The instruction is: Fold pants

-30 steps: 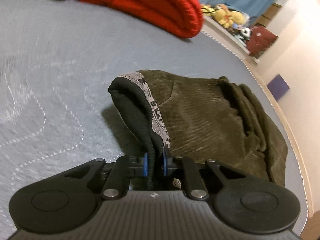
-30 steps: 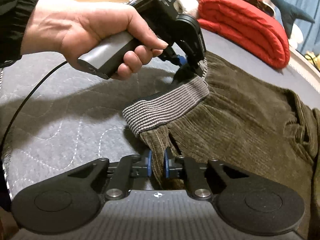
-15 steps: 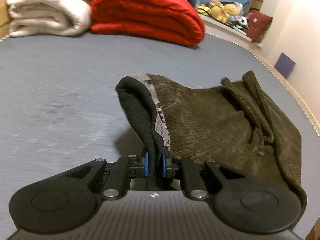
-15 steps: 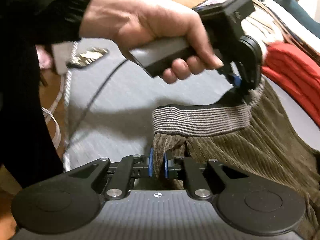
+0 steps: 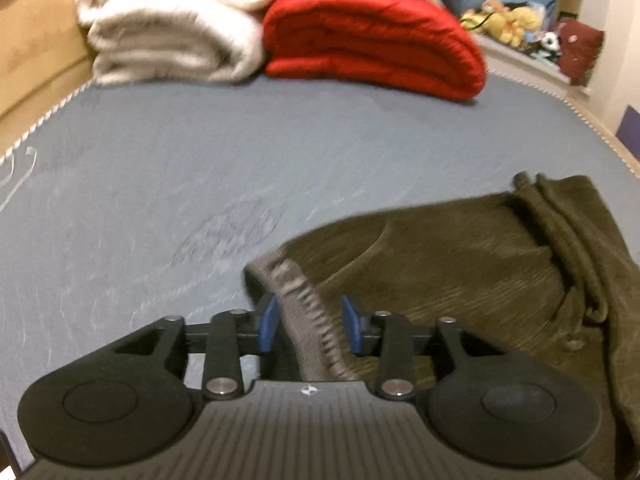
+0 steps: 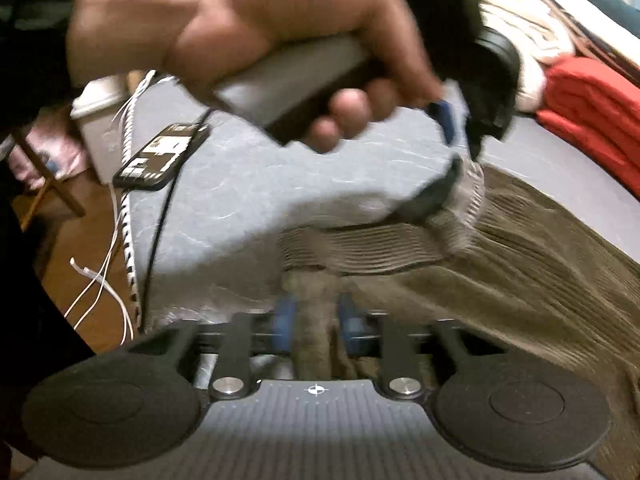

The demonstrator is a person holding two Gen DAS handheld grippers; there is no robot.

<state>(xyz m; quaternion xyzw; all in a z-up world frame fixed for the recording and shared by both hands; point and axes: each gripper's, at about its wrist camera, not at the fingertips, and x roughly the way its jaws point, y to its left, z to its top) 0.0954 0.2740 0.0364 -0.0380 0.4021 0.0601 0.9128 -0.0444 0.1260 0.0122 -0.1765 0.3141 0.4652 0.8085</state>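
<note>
Left wrist cam: left gripper (image 5: 308, 322) jaws just opened, blue pads clear of the grey ribbed waistband (image 5: 308, 312) between them. Olive-brown corduroy pants (image 5: 460, 264) lie folded on the grey quilted mattress (image 5: 200, 168), w/ red folded blanket (image 5: 372, 36) behind.

Right wrist cam: right gripper (image 6: 316, 326) jaws also just opened, cloth standing loose between pads. Person's hand (image 6: 248, 36) grips the other tool above; black phone (image 6: 162, 156) near mattress edge.

the right tool (image 6: 314, 322) has just been opening; its blue pads stand apart with a fold of the pants (image 6: 500, 248) between them, not pinched. the striped waistband (image 6: 360, 250) lies just ahead. above, a hand (image 6: 248, 36) grips the left tool (image 6: 460, 128) at the waistband's far end. a phone (image 6: 162, 156) lies on the grey bed (image 6: 248, 184).
</note>
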